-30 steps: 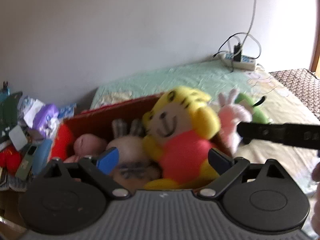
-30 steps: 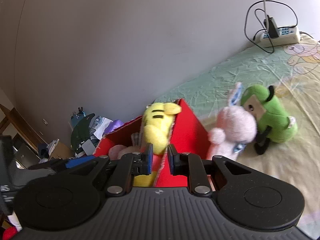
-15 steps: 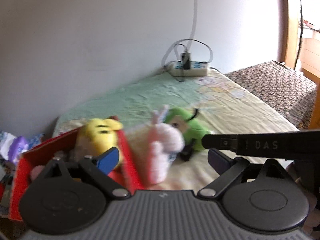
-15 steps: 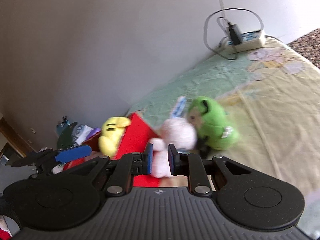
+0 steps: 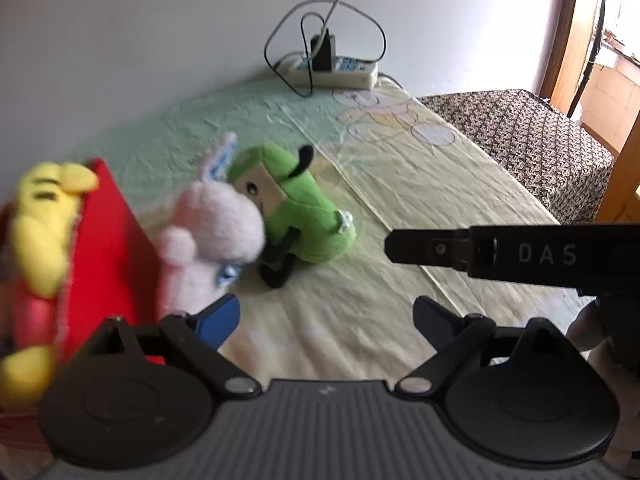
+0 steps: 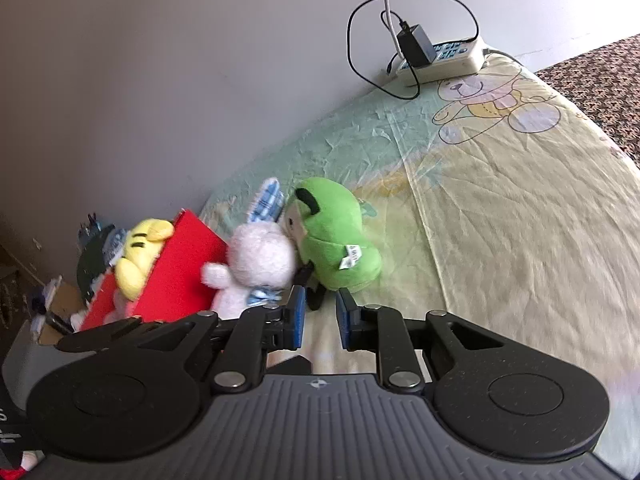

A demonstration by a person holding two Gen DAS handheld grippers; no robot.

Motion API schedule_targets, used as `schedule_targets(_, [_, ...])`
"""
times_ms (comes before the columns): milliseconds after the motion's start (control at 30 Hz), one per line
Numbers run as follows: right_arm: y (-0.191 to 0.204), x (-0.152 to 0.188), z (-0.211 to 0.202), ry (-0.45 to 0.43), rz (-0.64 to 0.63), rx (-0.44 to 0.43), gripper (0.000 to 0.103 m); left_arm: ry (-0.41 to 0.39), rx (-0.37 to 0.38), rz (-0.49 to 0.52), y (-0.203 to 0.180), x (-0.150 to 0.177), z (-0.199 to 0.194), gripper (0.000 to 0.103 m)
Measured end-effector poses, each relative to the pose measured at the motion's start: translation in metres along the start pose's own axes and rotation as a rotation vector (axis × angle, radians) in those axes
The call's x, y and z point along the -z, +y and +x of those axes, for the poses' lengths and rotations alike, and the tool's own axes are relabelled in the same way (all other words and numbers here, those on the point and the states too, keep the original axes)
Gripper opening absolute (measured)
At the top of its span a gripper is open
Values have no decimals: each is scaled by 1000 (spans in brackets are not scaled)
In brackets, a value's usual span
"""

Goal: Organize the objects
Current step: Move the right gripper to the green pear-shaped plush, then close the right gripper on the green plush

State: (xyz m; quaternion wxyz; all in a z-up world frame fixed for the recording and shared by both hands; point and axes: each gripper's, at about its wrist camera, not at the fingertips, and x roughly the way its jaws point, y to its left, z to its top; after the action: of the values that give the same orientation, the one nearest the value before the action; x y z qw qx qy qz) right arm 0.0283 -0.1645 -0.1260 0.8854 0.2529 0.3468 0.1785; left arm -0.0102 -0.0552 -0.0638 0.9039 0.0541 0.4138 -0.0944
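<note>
pale green and yellow bedsheet (image 6: 500, 208) with cartoon bear prints covers the bed, which runs up to a plain grey wall (image 6: 180, 60).

near the sheet's left edge lies a green plush toy (image 6: 340, 240), tipped on its side, its square face turned toward a pink bunny plush (image 6: 260, 264) that touches it. the bunny (blue checked ear lining, blue bow) leans against the outer wall of a red box (image 6: 180, 272). a yellow tiger plush (image 6: 140, 252) pokes its head over the box's rim, with other soft toys beside it inside, too blurred to name.

the left gripper (image 5: 326, 320) has its blue-padded jaws spread wide and slowly closing, nothing between them but bare sheet; the bunny sits just beyond its left finger. the right gripper (image 6: 320, 316) hovers just short of the green toy, its jaws narrowly parted and empty. its black arm crosses the left wrist view from the right.

at the far end of the bed, against the wall, rests a white power strip (image 6: 444, 60) with a black charger (image 6: 416, 44) plugged in and looped cables. beyond the bed's right side is a dark patterned cover (image 5: 520, 136).
</note>
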Motion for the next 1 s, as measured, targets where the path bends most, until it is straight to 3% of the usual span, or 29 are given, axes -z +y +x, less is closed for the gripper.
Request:
schedule_targets(567, [-25,-42,76,108,-53,-33,28,67,34,-119,19,-28,65,89])
schedule_targets(633, [-26,-43,80,114,-41,-54,43,75,33,-126,22,-29,69,89])
schedule_targets(800, [-31,-45,91,138,14,-107,53,91,30,-138,29,-33,77,87])
schedule_targets(1000, [-32,-40,103,223,82,-179,42,102,28,-160,43,-38,84,84])
